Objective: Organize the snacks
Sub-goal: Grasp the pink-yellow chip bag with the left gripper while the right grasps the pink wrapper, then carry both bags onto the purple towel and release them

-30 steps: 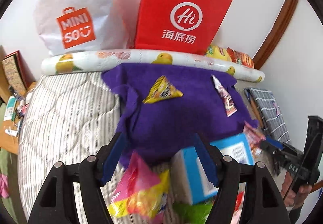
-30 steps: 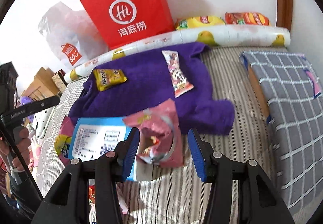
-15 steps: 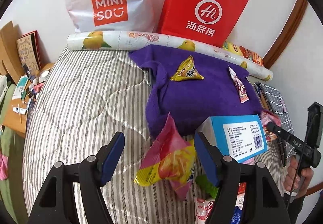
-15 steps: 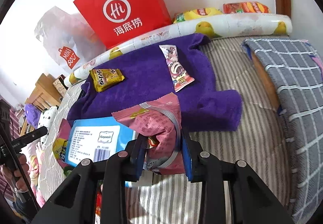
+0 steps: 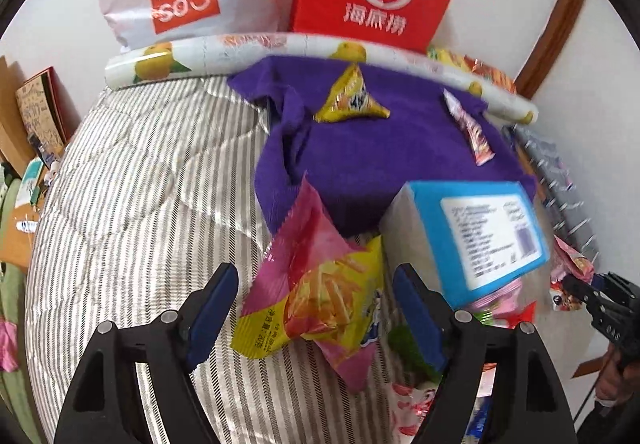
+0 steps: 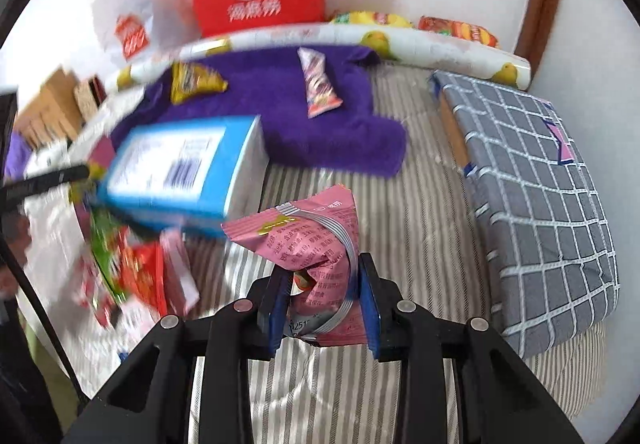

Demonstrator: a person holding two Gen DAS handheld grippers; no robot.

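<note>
Right gripper [image 6: 324, 304] is pinching the pink snack packet [image 6: 316, 244] above the striped mattress [image 6: 420, 184], purple towel [image 6: 320, 132] lying straight ahead; left gripper [image 5: 316, 308] is gaping wide around the pink-yellow chip bag [image 5: 320, 284].

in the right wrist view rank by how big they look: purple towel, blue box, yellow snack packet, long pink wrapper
1. purple fuzzy towel
2. blue cardboard box, nearer the camera, so unsure
3. Yellow foil snack packet and long pink striped wrapper look alike.

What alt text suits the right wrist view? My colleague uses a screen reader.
The right gripper has its jaws shut on a pink snack packet above a striped bed; a blue box lies left, a purple towel beyond.
</note>
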